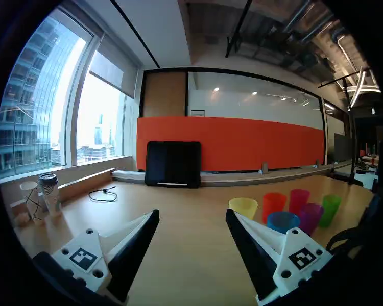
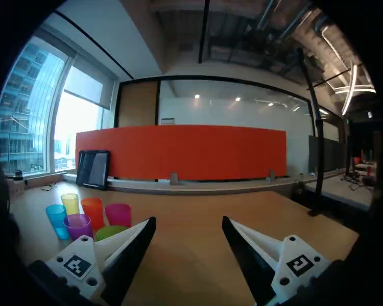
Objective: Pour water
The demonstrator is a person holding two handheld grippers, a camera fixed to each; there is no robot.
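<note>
Because nothing is taken up yet, the left gripper [image 1: 192, 212] and the right gripper [image 2: 188, 220] both hang over the wooden table [image 1: 191, 270] with fingers spread wide and empty, probably in a waiting position. The task's cups stand upright in a tight cluster on the table between the two grippers: yellow cup [image 1: 243, 206], orange cup [image 1: 274, 203], pink cup [image 1: 298, 199], purple cup [image 1: 311, 217], blue cup [image 1: 283, 222], green cup [image 1: 330, 208]. Whether any cup holds water, I cannot tell.

Wooden table [image 1: 191, 245] fills the lower frame; six coloured cups [image 1: 297, 204] stand clustered at right; a cable [image 1: 103, 195] lies left of centre; a black screen [image 1: 173, 163] stands at the far edge; a paper cup [image 1: 48, 191] stands far left.
</note>
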